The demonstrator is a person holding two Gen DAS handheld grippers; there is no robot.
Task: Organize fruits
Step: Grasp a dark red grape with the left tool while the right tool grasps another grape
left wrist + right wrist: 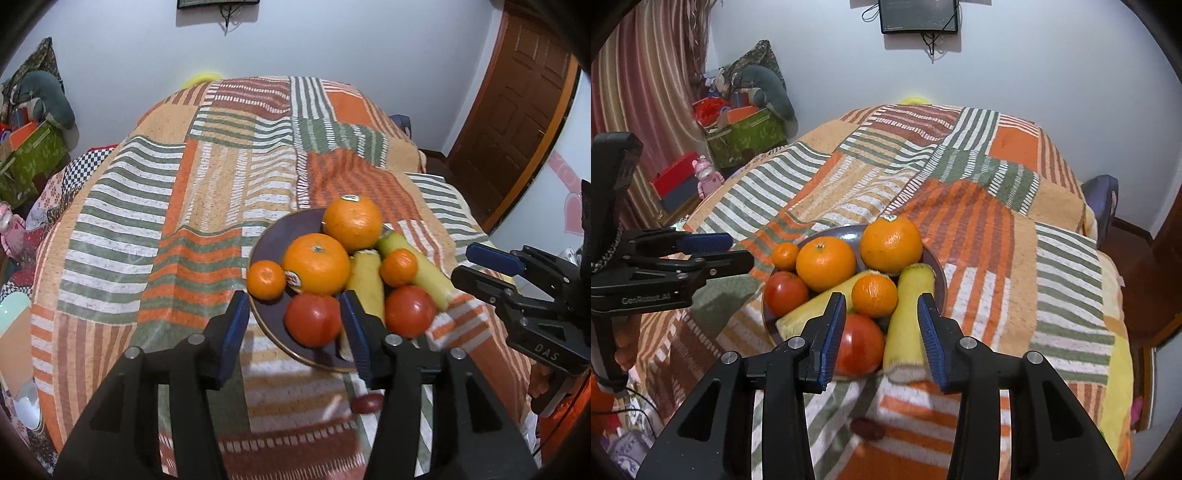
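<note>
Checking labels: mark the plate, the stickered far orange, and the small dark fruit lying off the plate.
plate [266, 236]: left wrist view, bare purple surface near the left rim.
far orange [891, 243]: right wrist view, middle of the peel, below the sticker.
dark fruit [868, 428]: right wrist view, middle of it, on the cloth.

A bed under a patchwork blanket of orange, green and white stripes fills a pale-walled room. A dark screen hangs above (cables dangling); striped curtain left, brown wooden door right.
</note>
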